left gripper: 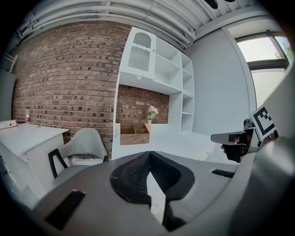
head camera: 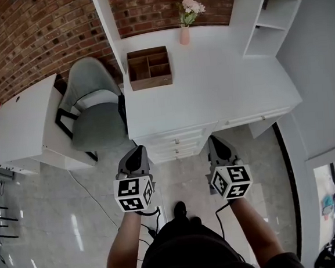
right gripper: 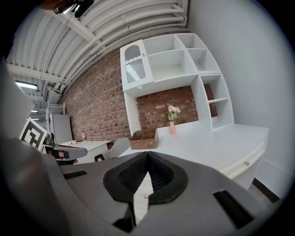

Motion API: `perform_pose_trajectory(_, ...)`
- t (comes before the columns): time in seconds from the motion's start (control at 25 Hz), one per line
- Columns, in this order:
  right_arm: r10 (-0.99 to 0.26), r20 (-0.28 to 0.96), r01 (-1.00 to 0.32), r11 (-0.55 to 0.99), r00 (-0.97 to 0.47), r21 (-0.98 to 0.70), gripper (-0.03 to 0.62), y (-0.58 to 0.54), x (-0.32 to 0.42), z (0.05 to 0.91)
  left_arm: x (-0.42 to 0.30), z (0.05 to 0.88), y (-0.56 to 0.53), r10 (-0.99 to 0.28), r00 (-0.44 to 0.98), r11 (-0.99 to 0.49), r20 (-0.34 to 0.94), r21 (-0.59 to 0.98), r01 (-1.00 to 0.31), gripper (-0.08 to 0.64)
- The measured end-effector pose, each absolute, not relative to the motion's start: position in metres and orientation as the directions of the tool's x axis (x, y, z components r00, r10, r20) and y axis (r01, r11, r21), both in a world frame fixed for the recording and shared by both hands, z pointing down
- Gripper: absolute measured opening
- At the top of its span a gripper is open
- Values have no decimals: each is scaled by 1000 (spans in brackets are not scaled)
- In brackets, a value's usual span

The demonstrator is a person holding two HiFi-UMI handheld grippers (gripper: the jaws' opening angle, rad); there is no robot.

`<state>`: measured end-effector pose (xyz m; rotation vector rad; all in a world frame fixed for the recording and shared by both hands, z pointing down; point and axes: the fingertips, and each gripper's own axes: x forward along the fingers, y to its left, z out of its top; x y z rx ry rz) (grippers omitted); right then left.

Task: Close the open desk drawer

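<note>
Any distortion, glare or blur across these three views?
Head view: sharp, evenly lit, pale glare streaks on the floor. Left gripper view: heavy fisheye, dark corners, window washed out. Right gripper view: same fisheye, shelf unit bowed.

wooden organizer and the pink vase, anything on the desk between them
Nothing. The head view shows bare white desk between the wooden organizer and the pink vase.
</note>
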<state>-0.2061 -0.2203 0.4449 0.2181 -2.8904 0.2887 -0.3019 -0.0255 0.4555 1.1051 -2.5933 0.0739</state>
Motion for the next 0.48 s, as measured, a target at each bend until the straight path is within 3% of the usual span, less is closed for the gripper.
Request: perform_pose_trajectory(0.48, -92, 199, -122, 982, -976, -145, 5, -208, -161, 421, -254, 428, -16, -695, -669, 705, 262, 66, -706, 9)
